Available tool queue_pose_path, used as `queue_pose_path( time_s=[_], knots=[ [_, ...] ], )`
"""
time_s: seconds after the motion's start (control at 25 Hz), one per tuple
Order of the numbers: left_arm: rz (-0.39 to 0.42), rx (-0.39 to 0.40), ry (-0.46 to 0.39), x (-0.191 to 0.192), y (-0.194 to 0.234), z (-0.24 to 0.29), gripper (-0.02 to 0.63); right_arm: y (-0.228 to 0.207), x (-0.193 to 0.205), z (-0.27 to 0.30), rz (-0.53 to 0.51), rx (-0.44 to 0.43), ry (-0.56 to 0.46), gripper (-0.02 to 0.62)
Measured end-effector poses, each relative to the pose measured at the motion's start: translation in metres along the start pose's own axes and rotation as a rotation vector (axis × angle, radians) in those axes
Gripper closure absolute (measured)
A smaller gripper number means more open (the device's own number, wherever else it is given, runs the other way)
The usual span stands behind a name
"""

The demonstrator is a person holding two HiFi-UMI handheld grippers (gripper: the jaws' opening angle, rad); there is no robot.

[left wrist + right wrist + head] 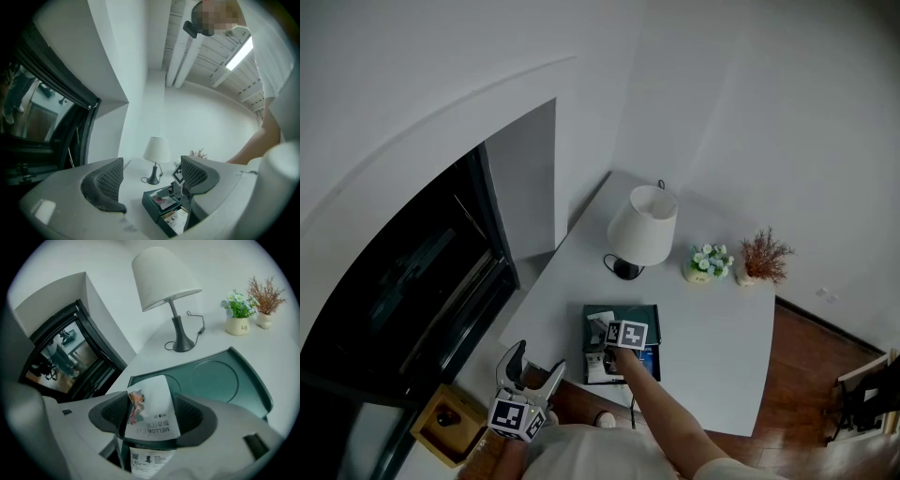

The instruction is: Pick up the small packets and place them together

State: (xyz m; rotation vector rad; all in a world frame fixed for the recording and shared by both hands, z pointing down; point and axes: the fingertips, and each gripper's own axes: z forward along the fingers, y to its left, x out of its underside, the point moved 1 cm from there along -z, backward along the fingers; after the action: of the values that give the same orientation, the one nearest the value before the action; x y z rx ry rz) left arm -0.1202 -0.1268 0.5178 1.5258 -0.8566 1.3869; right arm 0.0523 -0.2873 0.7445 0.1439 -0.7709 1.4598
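Observation:
A dark green tray point(649, 315) lies near the white table's front edge. My right gripper point(607, 349) reaches into its left part. In the right gripper view a white packet point(152, 411) with a pink picture stands between the wide jaws of the right gripper point(152, 420); the pads do not visibly press on it. A second white printed packet point(147, 460) lies just below. My left gripper point(530, 375) hangs off the table's front left corner. Seen from its own camera, the left gripper point(152, 174) is open and empty, with the tray point(151, 202) and a packet point(164, 202) beyond it.
A white-shaded lamp point(642, 225) stands behind the tray, its cord running back. A small flower pot point(708, 264) and a dried plant point(761, 258) sit at the table's far right. A dark glass door point(403, 281) lies left, and a wooden box point(445, 422) sits on the floor.

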Motion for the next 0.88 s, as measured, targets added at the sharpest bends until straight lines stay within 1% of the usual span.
queue_pose_path(
  time_s=[0.04,0.12,0.2,0.28,0.4,0.48,0.56,0.64,0.8,0.88],
  knots=[
    [-0.002,0.002,-0.001,0.001,-0.001,0.001,0.238,-0.001,-0.001,-0.002,0.01,0.004,-0.011,0.265],
    [-0.004,0.008,-0.005,0.001,-0.002,0.002,0.238,-0.002,-0.004,-0.007,0.039,0.004,-0.049,0.227],
    [-0.005,0.015,-0.008,0.001,-0.004,0.002,0.238,0.002,-0.01,-0.018,0.056,-0.029,-0.111,0.227],
    [-0.009,0.02,-0.008,0.0,-0.005,0.004,0.238,0.011,-0.019,-0.034,0.031,-0.083,-0.181,0.227],
    [-0.006,0.028,-0.01,-0.003,-0.007,0.007,0.238,0.027,-0.035,-0.07,-0.072,-0.189,-0.324,0.227],
    [-0.003,0.037,-0.015,-0.006,-0.01,0.009,0.238,0.035,-0.044,-0.1,-0.179,-0.237,-0.435,0.229],
    [-0.003,0.048,-0.018,-0.008,-0.012,0.012,0.238,0.039,-0.046,-0.13,-0.3,-0.247,-0.519,0.229],
    [0.001,0.058,-0.021,-0.008,-0.014,0.015,0.238,0.039,-0.046,-0.157,-0.394,-0.242,-0.587,0.232],
    [0.019,0.073,-0.026,-0.011,-0.018,0.022,0.238,0.033,-0.042,-0.206,-0.474,-0.222,-0.7,0.265],
    [0.036,0.077,-0.025,-0.012,-0.021,0.024,0.238,0.032,-0.038,-0.227,-0.503,-0.22,-0.746,0.265]
  ],
)
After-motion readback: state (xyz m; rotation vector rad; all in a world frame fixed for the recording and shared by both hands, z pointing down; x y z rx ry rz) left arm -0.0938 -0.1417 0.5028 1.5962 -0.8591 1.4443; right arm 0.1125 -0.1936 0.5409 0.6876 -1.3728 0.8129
